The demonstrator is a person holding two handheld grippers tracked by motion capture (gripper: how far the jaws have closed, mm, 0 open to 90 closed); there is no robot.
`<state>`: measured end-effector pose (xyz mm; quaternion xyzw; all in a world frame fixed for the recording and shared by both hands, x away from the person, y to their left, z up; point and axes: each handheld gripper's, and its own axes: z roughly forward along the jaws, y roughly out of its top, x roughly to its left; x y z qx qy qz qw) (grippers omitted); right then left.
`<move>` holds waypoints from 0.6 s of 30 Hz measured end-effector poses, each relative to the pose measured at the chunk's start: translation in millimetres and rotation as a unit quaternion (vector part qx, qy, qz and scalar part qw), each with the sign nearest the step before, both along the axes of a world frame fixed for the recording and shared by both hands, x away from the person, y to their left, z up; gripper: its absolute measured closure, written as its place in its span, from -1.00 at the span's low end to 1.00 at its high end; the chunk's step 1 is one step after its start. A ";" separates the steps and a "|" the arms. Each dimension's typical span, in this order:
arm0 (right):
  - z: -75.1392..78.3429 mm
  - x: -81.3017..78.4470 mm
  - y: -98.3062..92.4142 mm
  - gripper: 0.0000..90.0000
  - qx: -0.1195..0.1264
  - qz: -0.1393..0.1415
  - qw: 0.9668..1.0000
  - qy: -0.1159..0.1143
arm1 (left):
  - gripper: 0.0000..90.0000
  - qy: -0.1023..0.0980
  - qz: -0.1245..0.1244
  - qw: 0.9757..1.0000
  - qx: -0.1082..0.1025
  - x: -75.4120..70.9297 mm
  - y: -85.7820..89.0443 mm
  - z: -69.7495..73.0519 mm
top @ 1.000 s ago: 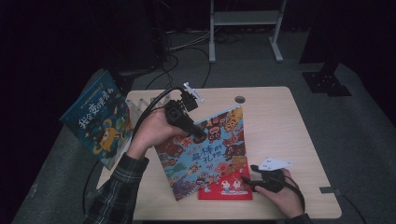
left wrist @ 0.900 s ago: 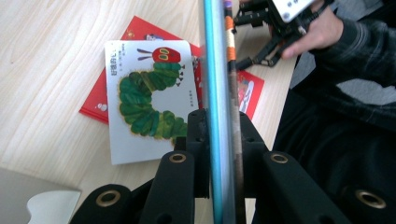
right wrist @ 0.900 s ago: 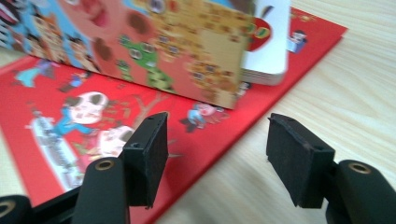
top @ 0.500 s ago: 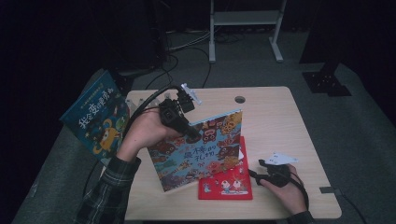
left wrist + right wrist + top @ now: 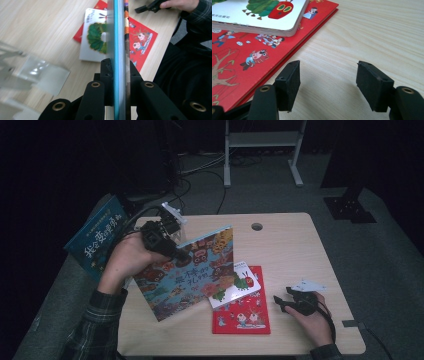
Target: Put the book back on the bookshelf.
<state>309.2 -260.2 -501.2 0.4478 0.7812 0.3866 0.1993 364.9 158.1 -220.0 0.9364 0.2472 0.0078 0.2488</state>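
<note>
Picture book (image 5: 192,270) stands tilted on edge at centre-left of the high view, clamped in your left gripper (image 5: 176,251).

Nearest the bottom edge, at lower right, your right gripper (image 5: 281,302) rests low on the table (image 5: 295,245), jaws parted with nothing between them, just right of the red book (image 5: 242,315). Left of it, the white caterpillar book (image 5: 232,287) lies on the red one. The held book's top edge runs from the pads up toward the frame's upper middle; its lower corner sits near the table's front-left. Your left hand (image 5: 125,262) has it; the blue book (image 5: 97,237) lies beyond, far left.
</note>
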 end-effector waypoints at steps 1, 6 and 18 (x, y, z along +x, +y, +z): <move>-0.1 0.3 -0.2 -0.22 -0.001 -0.002 1.000 0.000 | 0.79 -0.001 0.006 1.000 0.000 -0.4 5.8 1.5; -0.3 1.5 -2.2 -0.23 -0.002 -0.012 1.000 0.002 | 0.79 -0.006 0.032 0.999 -0.010 -4.8 37.3 7.2; -1.2 1.9 0.4 -0.24 -0.021 -0.013 1.000 0.013 | 0.79 -0.021 0.105 0.994 -0.019 -16.4 102.2 11.6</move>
